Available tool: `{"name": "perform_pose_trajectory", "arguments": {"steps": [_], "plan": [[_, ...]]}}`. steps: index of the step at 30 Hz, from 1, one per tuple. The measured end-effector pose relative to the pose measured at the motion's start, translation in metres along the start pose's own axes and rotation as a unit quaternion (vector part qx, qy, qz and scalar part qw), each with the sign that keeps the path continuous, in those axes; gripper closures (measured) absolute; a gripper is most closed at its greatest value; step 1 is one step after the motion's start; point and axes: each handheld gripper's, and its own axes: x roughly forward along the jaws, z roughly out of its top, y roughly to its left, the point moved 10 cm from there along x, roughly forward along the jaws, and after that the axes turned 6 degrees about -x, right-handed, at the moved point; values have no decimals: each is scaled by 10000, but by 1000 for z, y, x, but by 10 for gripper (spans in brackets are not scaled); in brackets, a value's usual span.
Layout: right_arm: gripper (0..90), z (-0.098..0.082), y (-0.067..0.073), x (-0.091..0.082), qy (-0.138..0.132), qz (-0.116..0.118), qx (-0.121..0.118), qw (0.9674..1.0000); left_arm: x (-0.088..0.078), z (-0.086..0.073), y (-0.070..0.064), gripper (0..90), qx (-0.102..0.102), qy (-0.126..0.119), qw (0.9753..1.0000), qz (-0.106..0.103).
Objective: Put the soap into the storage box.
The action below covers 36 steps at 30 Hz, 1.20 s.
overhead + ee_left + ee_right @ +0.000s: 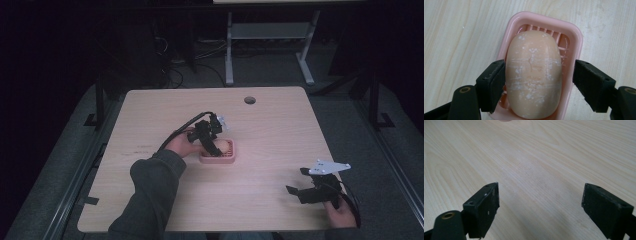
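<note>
A soap bar (534, 75) lies in a dish (576, 40) mid-table (150, 120) (right hand-held gripper (305, 192) well apart, front right).

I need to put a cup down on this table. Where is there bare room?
The table is bare along its far edge and left side, and between the soap dish and the right gripper. Crowded spots: the middle, where the left gripper straddles the soap, and the near right corner.

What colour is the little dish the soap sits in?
Pink soap dish, clearest in the left gripper view.
</note>
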Motion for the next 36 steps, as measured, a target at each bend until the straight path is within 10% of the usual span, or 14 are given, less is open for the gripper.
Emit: {"name": "perform_pose_trajectory", "arguments": {"steps": [36], "plan": [[141, 1, 0, 3, 47, -28, -19, 10000, -15, -22, -12, 241, -257, -109, 9996, 3]]}}
